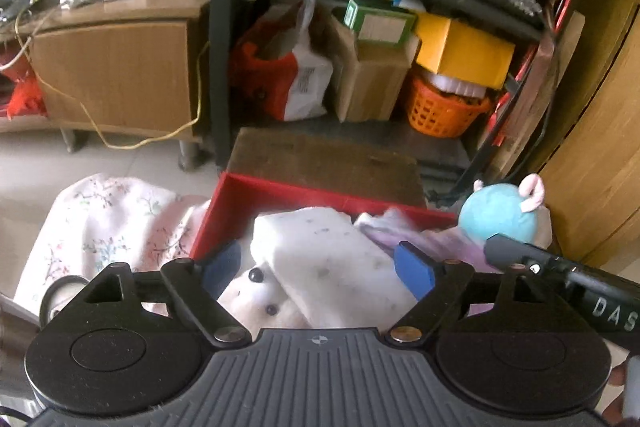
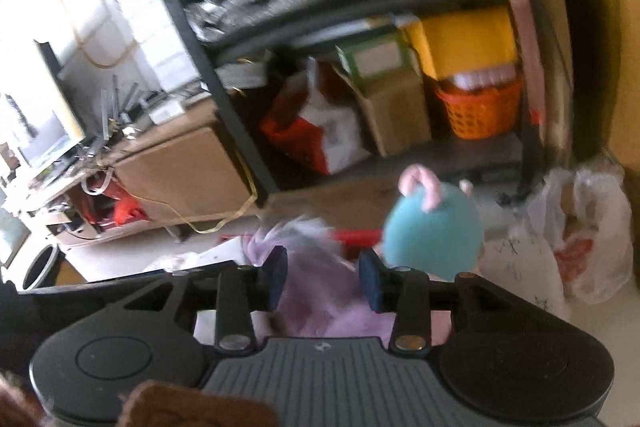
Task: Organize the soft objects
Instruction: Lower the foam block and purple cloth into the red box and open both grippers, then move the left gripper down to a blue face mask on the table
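Note:
A red box (image 1: 280, 189) on the floor holds a white spotted plush (image 1: 320, 251) with a face and dark eyes (image 1: 256, 291), and a lilac cloth (image 1: 400, 231). My left gripper (image 1: 318, 269) hangs open just above the white plush, with a blue pad at either side of it. A round blue plush (image 1: 498, 217) with pink ears sits at the box's right end. My right gripper (image 2: 323, 279) is open over the lilac cloth (image 2: 316, 307), which shows blurred in the gap. The blue plush (image 2: 434, 231) lies just right of its right pad. One of its black fingers (image 1: 516, 255) reaches in under the blue plush.
A floral cloth (image 1: 108, 227) lies left of the box. Behind stand a brown board (image 1: 328, 163) and a black shelf rack (image 1: 218, 67) with an orange basket (image 1: 444, 111) and a cardboard box (image 1: 368, 87). A wooden cabinet (image 1: 120, 75) is at left, a plastic bag (image 2: 580, 227) at right.

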Motion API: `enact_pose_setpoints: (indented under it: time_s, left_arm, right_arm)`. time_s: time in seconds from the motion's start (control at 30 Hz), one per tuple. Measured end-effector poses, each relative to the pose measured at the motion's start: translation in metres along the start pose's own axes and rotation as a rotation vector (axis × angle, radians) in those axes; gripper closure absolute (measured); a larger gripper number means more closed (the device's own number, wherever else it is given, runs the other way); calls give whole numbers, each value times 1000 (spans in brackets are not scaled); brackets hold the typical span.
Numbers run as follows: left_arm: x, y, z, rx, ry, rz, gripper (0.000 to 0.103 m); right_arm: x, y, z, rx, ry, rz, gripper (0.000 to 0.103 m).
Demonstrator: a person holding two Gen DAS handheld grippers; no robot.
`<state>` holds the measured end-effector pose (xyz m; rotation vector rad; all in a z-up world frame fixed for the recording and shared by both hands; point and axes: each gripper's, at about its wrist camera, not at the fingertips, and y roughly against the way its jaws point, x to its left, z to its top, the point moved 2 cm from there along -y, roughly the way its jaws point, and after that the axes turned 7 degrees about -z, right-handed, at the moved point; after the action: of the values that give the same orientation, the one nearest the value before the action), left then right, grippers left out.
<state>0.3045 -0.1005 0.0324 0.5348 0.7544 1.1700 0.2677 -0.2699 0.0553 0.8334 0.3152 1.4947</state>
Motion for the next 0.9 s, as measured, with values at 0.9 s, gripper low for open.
enact_pose_setpoints:
  time_s: [0.9]
  left_arm:
    - [54, 146, -73, -13, 52, 41, 17]
  right_arm:
    - [7, 107, -52, 44, -65, 40, 79]
